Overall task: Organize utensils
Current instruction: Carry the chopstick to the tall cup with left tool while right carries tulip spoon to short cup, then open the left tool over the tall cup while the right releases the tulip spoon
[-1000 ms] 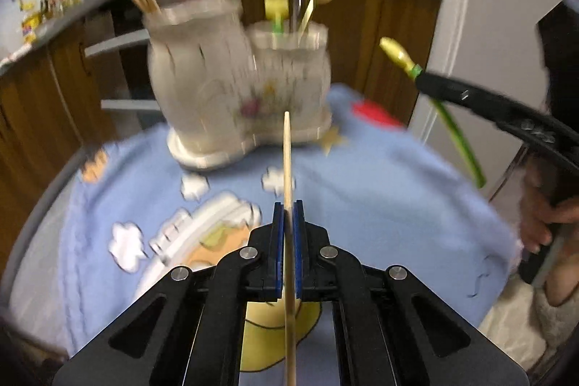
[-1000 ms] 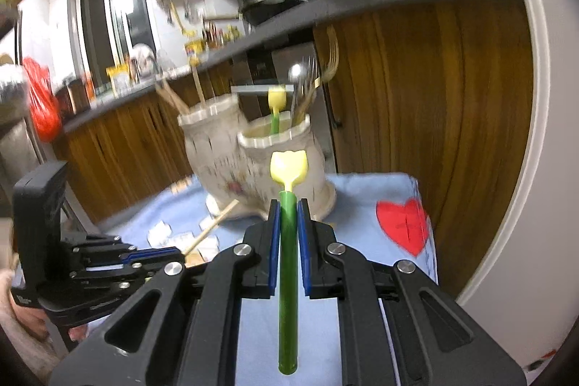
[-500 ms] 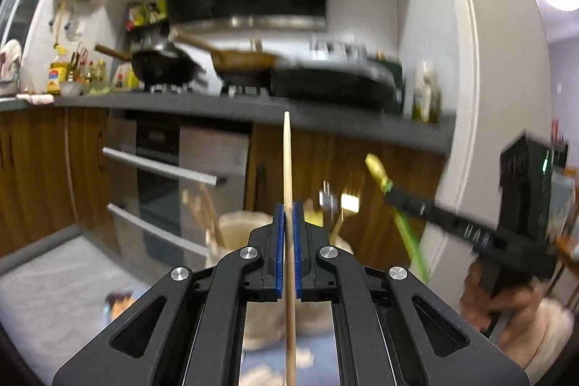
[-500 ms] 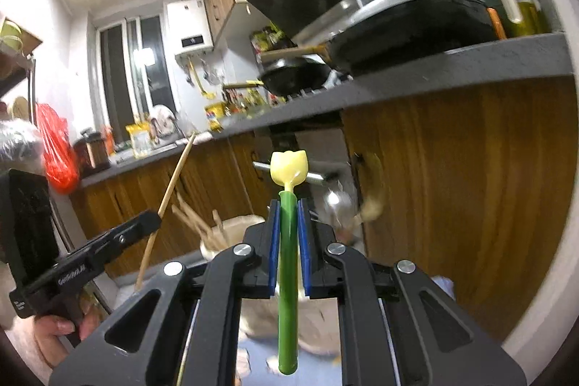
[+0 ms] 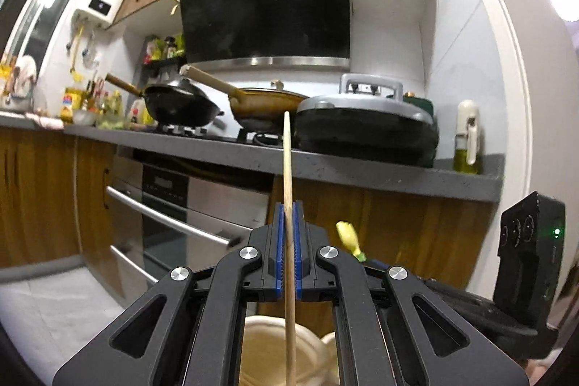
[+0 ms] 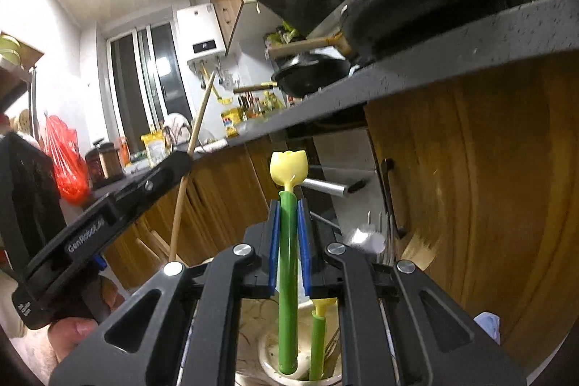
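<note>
White "GenRobot" lettering along the side of the left gripper, last characters too blurred to read

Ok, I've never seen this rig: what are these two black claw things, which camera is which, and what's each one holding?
They're hand-held grippers, no robot arm; each carries a fisheye camera looking along its fingers. The left view shows the left gripper shut on a wooden chopstick, above a cream holder. The right view shows the right gripper shut on a green utensil with a yellow tulip end, its lower tip over a holder already containing a matching one. Behind is a kitchen counter with pans.
</note>
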Demonstrator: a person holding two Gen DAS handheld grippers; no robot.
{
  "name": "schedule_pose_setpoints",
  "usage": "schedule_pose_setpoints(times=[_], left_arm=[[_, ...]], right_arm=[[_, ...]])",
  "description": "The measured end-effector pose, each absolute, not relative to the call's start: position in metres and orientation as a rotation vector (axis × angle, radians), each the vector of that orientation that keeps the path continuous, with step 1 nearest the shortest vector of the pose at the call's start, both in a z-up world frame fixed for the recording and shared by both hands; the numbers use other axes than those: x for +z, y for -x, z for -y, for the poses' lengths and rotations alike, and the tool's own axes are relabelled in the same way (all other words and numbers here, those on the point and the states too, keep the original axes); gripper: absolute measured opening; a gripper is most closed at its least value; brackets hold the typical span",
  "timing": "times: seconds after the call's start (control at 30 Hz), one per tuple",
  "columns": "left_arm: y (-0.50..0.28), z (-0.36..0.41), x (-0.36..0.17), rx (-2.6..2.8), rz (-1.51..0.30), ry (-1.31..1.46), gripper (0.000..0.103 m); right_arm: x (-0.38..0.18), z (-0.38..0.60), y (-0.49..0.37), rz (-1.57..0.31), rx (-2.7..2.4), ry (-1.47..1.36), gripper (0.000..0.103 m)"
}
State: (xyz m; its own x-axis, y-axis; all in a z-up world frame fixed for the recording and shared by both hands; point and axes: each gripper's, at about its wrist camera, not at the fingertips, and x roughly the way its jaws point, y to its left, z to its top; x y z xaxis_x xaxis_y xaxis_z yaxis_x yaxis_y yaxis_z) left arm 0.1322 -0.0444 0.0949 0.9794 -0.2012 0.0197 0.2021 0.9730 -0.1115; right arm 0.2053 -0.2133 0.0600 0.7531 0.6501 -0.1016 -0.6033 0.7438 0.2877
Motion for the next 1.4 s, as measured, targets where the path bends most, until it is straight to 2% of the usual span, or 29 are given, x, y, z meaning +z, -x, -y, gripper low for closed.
schedule_pose_setpoints(times=[0.6, 1.03, 1.3, 1.4], left_arm=[[-0.11, 0.037, 0.089, -0.233, 0.078, 0.03, 0.005], [-0.131, 0.042, 0.088, -0.227, 0.023, 0.026, 0.006], [-0.114, 0.039, 0.076, -0.207, 0.005, 0.006, 0.006], [-0.11, 0.039, 0.076, -0.199, 0.0, -0.013, 0.006]], right_arm=[[0.043, 0.209, -0.202, -0.276, 0.696, -0.181, 0.01], [0.04, 0.21, -0.196, -0.27, 0.691, -0.151, 0.01], [0.034, 0.207, -0.198, -0.308, 0.693, -0.132, 0.01], [0.033, 0.205, -0.196, -0.312, 0.679, -0.11, 0.014]])
